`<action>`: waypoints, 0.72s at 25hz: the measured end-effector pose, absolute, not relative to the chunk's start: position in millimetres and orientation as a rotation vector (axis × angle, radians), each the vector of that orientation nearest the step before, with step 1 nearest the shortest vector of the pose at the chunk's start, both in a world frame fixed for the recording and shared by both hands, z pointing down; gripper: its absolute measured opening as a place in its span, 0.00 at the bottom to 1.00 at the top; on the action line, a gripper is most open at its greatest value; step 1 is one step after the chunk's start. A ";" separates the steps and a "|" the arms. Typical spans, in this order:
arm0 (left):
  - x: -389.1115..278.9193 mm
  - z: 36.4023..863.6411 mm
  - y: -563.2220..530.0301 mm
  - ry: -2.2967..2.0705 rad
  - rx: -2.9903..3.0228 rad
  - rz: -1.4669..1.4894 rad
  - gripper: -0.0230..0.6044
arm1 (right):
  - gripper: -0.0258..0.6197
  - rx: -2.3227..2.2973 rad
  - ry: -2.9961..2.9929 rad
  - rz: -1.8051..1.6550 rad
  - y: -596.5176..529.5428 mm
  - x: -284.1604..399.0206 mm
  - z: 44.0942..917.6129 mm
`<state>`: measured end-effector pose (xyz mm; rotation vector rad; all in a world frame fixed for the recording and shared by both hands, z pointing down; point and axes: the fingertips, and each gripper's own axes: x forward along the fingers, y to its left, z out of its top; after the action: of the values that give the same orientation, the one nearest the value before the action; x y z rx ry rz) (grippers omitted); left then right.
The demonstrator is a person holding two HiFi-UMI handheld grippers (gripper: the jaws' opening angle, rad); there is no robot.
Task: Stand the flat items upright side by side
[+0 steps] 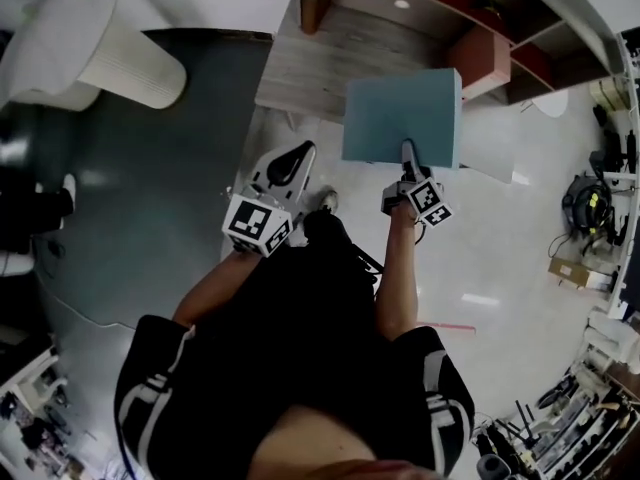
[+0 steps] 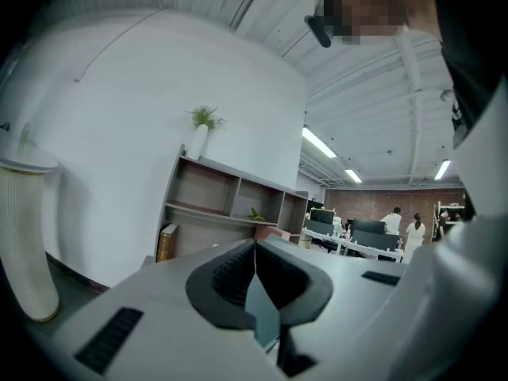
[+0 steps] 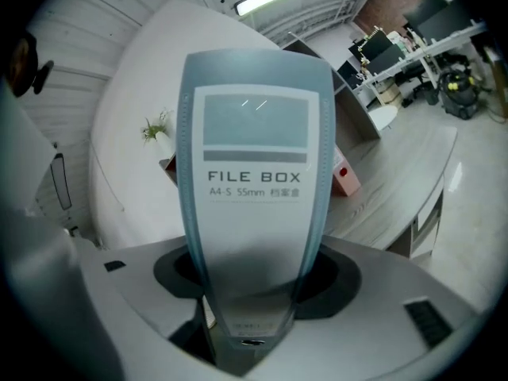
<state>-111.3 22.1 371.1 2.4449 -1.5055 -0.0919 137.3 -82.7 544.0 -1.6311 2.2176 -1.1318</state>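
A pale blue file box is held upright over the floor in front of the shelf unit. My right gripper is shut on its lower edge. In the right gripper view the box fills the middle, spine label facing the camera, with the right gripper clamping it from both sides. My left gripper is to the left of the box and apart from it. It is shut, its pads meeting with nothing seen between them. A teal-grey sliver shows below the pads; I cannot tell what it is.
A wooden shelf unit stands ahead against the white wall, with a gold book in it and a potted plant on top. A pink box lies on it. A white ribbed bin stands left on dark carpet.
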 end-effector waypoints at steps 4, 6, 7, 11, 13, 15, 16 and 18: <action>-87.3 358.3 -7.0 -1.505 2.480 -0.104 0.08 | 0.49 -1.718 2.332 -1.018 -108.1 154.5 533.8; -73.0 355.0 -20.6 -1.497 2.501 -0.108 0.08 | 0.49 -1.771 2.368 -0.966 -119.0 165.0 528.9; -66.5 353.2 -26.6 -1.496 2.512 -0.109 0.08 | 0.49 -1.803 2.389 -0.937 -124.0 170.2 526.6; -46.7 342.2 -46.7 -1.493 2.546 -0.136 0.07 | 0.49 -1.913 2.454 -0.831 -145.6 189.0 519.5; -39.6 339.3 -52.8 -1.476 2.559 -0.143 0.07 | 0.49 -1.941 2.471 -0.805 -152.6 196.8 520.1; -35.8 340.0 -62.8 -1.459 2.564 -0.138 0.07 | 0.49 -1.972 2.471 -0.787 -163.5 202.5 520.8; -34.1 341.4 -68.5 -1.452 2.565 -0.135 0.07 | 0.49 -1.992 2.466 -0.779 -169.7 205.4 521.4; -29.0 344.6 -77.8 -1.433 2.568 -0.131 0.07 | 0.49 -2.041 2.454 -0.767 -179.2 211.7 523.6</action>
<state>-29.0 -77.8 344.6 2.5685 -1.4327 -0.1311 211.7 -179.2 523.6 -2.0411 2.4545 -0.7666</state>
